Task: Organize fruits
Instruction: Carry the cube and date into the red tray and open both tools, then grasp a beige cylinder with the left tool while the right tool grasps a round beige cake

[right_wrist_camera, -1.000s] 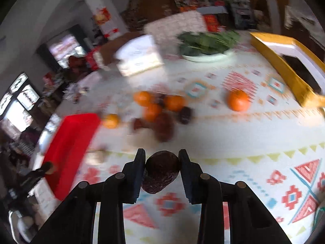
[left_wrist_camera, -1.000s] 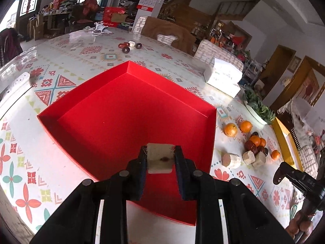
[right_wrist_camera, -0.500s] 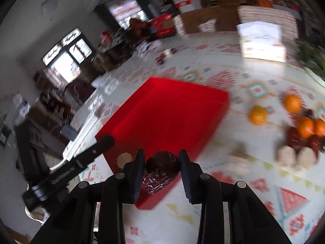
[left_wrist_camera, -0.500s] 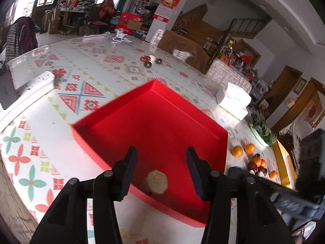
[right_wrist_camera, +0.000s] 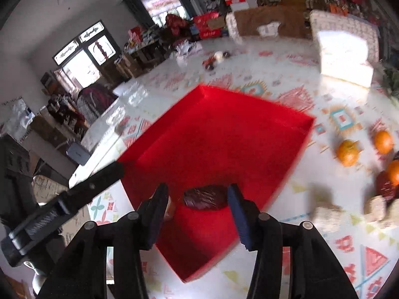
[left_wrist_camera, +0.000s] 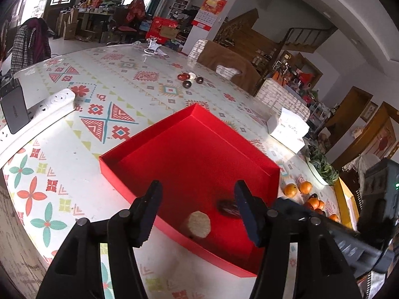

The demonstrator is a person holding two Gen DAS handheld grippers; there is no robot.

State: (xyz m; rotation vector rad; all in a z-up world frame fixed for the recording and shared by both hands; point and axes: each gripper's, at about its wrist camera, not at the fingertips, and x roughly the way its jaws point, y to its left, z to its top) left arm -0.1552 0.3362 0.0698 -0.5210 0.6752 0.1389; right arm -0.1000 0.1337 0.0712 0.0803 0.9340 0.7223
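Item: dark wrapped fruit (right_wrist_camera: 205, 197), lower centre of frame, lying in red box (right_wrist_camera: 224, 124) beside pale cut piece (left_wrist_camera: 197, 227). We judge it light, soft, slippery; grip its 2 long sides. Left gripper (left_wrist_camera: 197, 206) and right gripper (right_wrist_camera: 197, 206) gape wide, empty.

Beige cut piece (left_wrist_camera: 197, 226) and dark wrapped fruit (right_wrist_camera: 205, 196) lie in red tray (left_wrist_camera: 194, 149)
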